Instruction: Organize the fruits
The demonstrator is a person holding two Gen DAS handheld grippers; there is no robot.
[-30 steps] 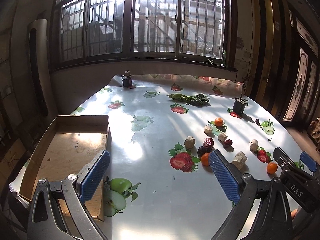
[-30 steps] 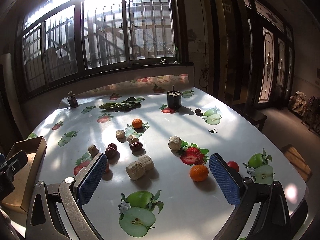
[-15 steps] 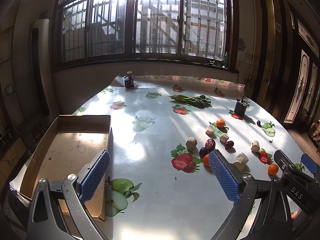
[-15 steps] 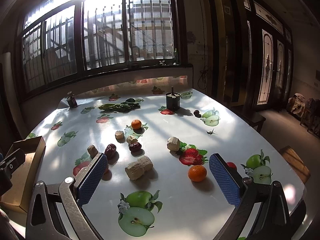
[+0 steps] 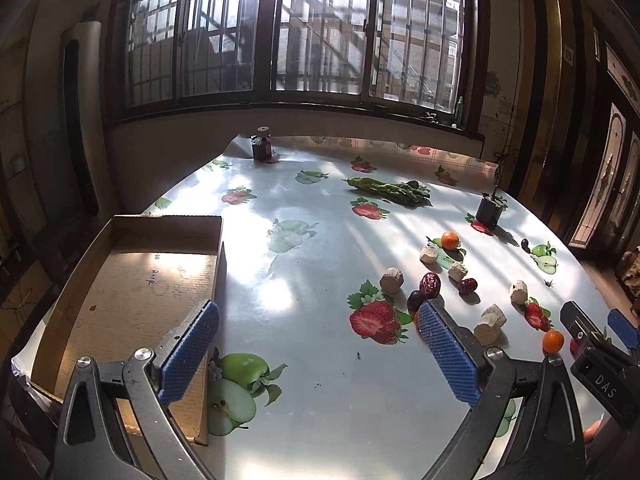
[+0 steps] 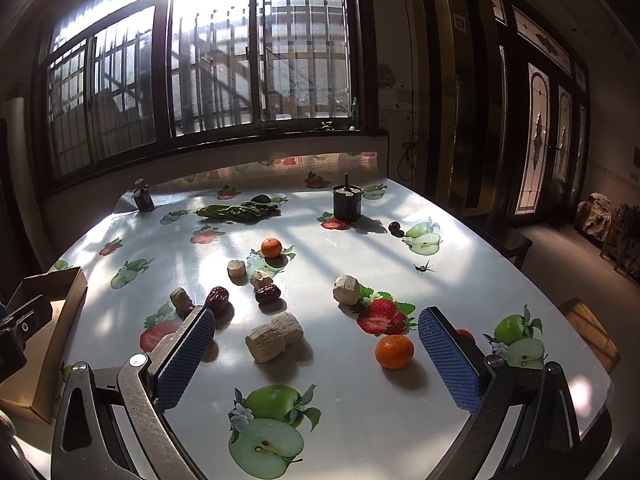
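Two grippers, our left [image 5: 318, 342] and right [image 6: 316, 346], hover with jaws apart, holding nothing. Oranges [image 6: 394, 351], dates [image 6: 268, 294] lie scattered; our cardboard box [image 5: 120, 280] sits left.

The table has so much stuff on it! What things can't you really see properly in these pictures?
- Orange fruit, left wrist view: mostly hidden behind the left gripper finger.
- Small red fruit, right wrist view: half hidden by the right gripper finger.
- Cardboard box, right wrist view: cut off by the frame's edge.
- Tiny dark thing on the table: too small to tell.
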